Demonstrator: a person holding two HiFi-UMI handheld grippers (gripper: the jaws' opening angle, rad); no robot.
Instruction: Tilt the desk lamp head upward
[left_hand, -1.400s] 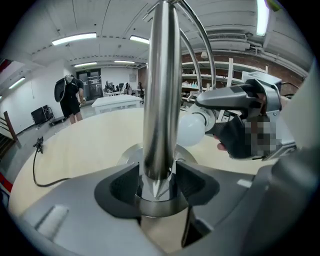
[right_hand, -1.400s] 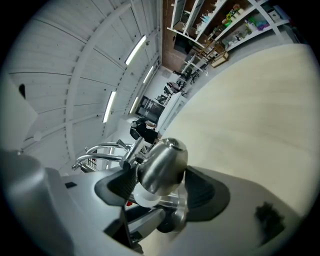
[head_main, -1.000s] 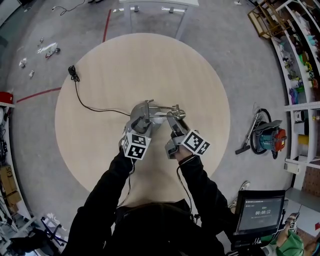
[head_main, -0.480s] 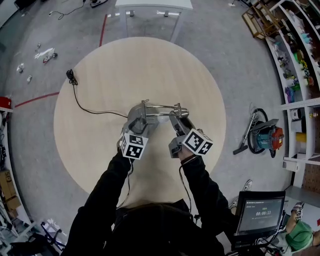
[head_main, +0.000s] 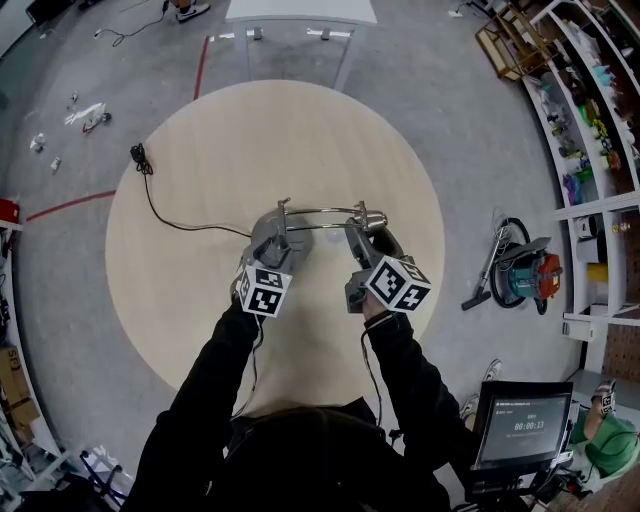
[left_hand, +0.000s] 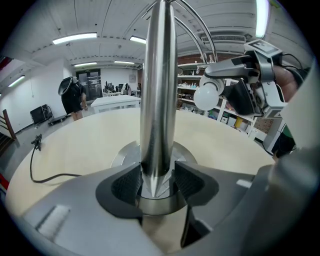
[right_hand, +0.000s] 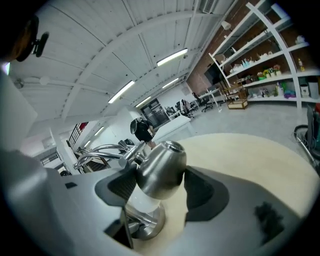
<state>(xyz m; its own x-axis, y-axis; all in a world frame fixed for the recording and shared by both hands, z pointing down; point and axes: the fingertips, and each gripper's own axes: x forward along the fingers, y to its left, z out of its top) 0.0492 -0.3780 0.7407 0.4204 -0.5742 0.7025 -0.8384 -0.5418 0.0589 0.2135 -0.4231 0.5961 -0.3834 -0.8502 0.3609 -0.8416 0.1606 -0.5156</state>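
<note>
spanning the middle of the room, a round pale-wood table (head_main: 180, 300) carries the desk lamp (head_main: 300, 225) near its centre. on the grey floor off the table's right side lies a vacuum cleaner (head_main: 522, 272). closer to the person stands a monitor (head_main: 522, 425) whose timer appears to read 00:00:13. the lamp's round metal base (left_hand: 125, 152) sits flat on the tabletop. an upright chrome post (left_hand: 157, 85) rises from it, and thin curved arms (head_main: 320, 210) run right to the lamp head (right_hand: 161, 167). left gripper (left_hand: 157, 182): jaws closed on the post just above the base, pads touching both sides. right gripper (right_hand: 159, 185): jaws clamped around the chrome lamp head, white bulb (left_hand: 206, 96) showing beneath. a black cord (head_main: 165, 210) trails left to a plug (head_main: 140, 152) near the table edge.
</note>
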